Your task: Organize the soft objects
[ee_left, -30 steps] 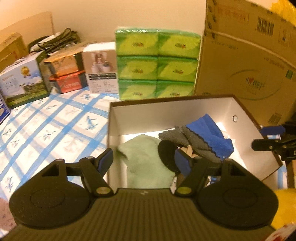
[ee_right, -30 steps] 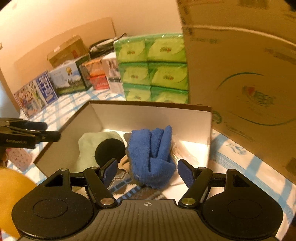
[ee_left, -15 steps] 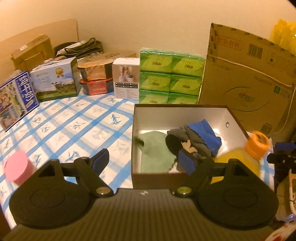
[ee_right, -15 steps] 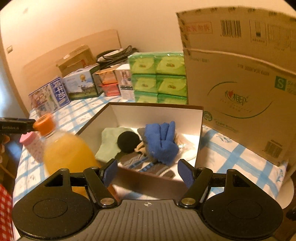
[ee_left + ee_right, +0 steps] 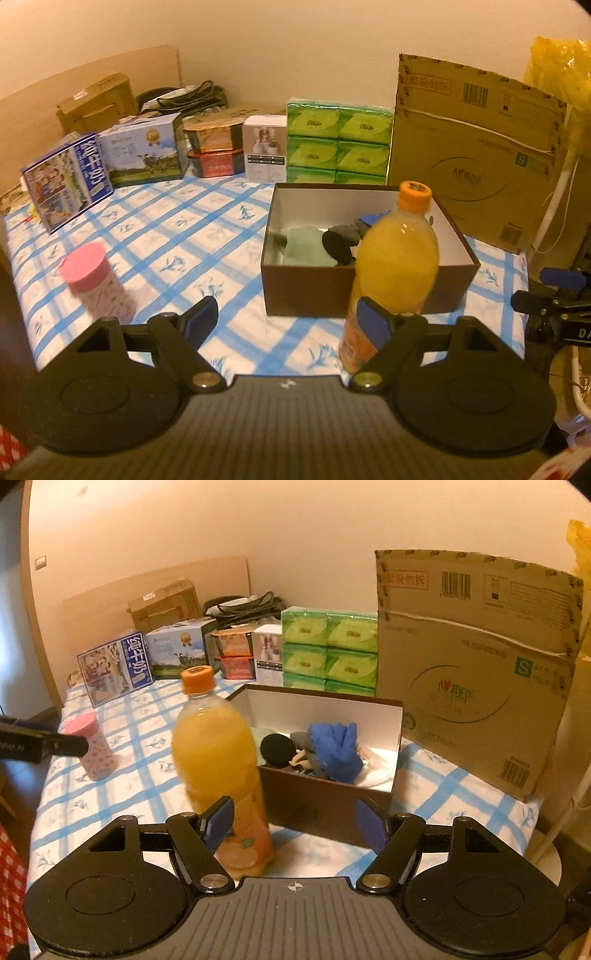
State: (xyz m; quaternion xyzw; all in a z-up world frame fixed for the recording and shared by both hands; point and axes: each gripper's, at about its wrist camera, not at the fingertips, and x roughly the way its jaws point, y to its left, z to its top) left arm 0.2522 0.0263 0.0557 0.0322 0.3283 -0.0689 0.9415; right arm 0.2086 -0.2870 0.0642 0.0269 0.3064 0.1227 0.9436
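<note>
A brown box (image 5: 369, 291) with a white inside stands on the blue-checked cloth. In it lie a pale green cloth (image 5: 306, 247), a black round pad (image 5: 336, 245) and a blue glove (image 5: 334, 751) on grey fabric. My left gripper (image 5: 288, 321) hangs open and empty, well back from the box's near wall. My right gripper (image 5: 295, 821) is likewise open and empty, back from the box (image 5: 325, 805). An orange juice bottle (image 5: 395, 266) stands upright in front of the box, just beyond my left gripper's right finger.
The juice bottle (image 5: 214, 753) is close to my right gripper's left finger. A pink-lidded cup (image 5: 94, 280) stands at the table's left. Green tissue packs (image 5: 338, 142), a big cardboard carton (image 5: 476, 162) and printed boxes (image 5: 68, 182) line the back.
Both grippers have drawn back and up from over the box. The bottle and the pink cup have come into view. The left jaws stand a little wider.
</note>
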